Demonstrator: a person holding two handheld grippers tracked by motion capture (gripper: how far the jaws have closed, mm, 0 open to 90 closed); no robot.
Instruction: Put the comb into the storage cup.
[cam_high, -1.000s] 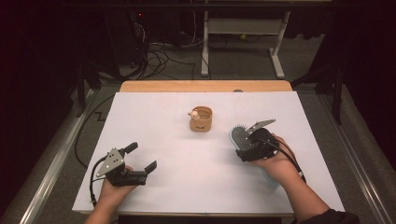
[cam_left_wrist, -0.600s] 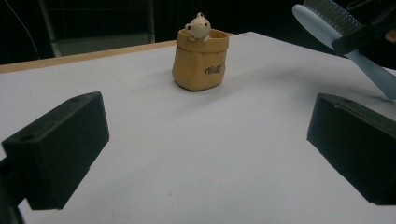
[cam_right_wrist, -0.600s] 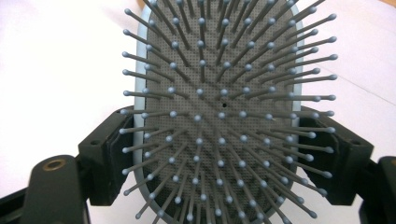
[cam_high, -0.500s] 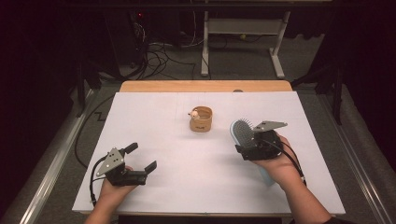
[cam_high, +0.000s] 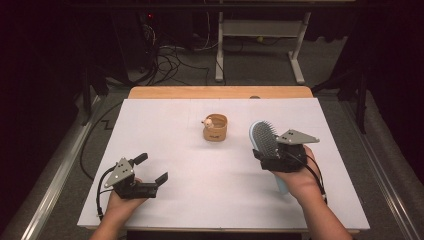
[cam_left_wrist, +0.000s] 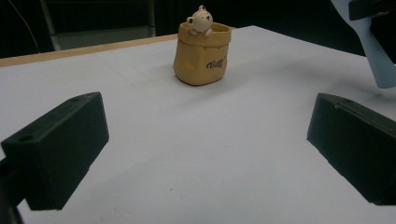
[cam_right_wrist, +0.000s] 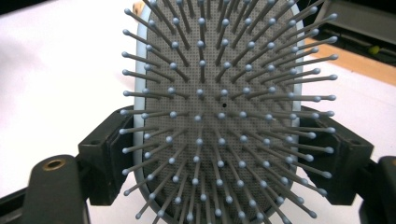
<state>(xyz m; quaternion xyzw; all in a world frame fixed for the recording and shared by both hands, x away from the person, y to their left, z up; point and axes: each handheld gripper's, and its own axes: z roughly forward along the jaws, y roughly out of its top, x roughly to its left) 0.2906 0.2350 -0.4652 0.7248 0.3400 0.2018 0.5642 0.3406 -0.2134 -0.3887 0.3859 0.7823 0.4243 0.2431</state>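
Note:
A light blue hairbrush (cam_high: 263, 137) with grey bristles sits between the jaws of my right gripper (cam_high: 270, 156), which is shut on the sides of its head at the table's right. In the right gripper view the bristle pad (cam_right_wrist: 224, 107) faces the camera, with the black jaws of the right gripper (cam_right_wrist: 226, 161) pressed on either edge. Its handle (cam_high: 282, 188) runs back under the hand. A small tan pouch (cam_high: 215, 128) with a bear figure on its rim stands mid-table. My left gripper (cam_high: 150, 169) rests open near the front left, pointing at the pouch (cam_left_wrist: 201, 53).
The white table top (cam_high: 165, 125) ends in a wooden strip (cam_high: 220, 92) at the far edge. Beyond it are cables and a metal stand on the dark floor. The brush handle's tip (cam_left_wrist: 379, 60) shows at the left gripper view's upper right.
The right hand has turned and shifted slightly right, bringing the brush head more upright. The left gripper and the pouch have not moved.

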